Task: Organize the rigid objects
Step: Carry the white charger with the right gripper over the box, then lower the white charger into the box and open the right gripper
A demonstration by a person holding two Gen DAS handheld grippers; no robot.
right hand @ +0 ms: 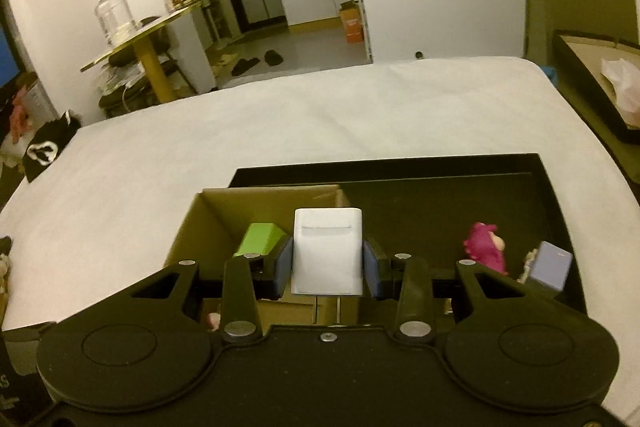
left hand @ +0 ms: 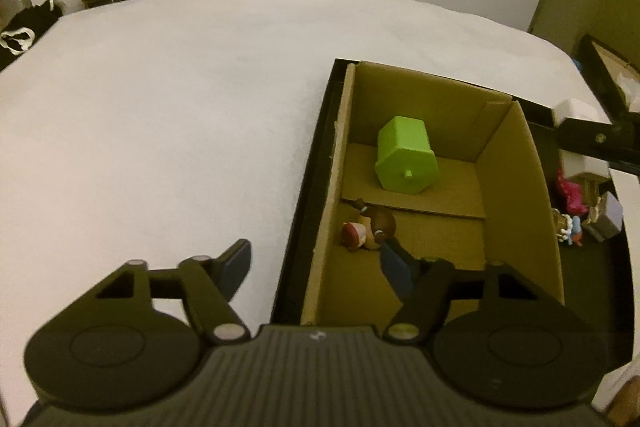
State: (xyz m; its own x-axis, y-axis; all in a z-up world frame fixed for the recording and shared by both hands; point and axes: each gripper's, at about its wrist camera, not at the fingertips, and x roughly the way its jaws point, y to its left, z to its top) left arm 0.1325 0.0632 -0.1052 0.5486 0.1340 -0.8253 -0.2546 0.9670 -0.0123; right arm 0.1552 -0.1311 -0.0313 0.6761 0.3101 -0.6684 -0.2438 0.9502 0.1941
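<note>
The right gripper (right hand: 327,269) is squeezing a white plug block (right hand: 327,251) by its two flat sides, with the two metal prongs pointing back toward the camera. It is hanging over the near edge of the cardboard box (right hand: 192,227), which is sitting in the left part of a black tray (right hand: 552,187). The block is looking hard and smooth and probably light, so the flat sides are the best place to hold it (the prongs are thin and could slip). The left gripper (left hand: 316,263) is standing about half open with nothing between its fingers, one finger over the white table (left hand: 160,127) and one inside the box. In the box a green block (left hand: 406,155) is lying toward the far end and a small brown figure (left hand: 368,227), a bit blurry, is lying nearer. A pink toy (right hand: 486,247) and a purple block (right hand: 550,265) are waiting on the right of the tray.
</note>
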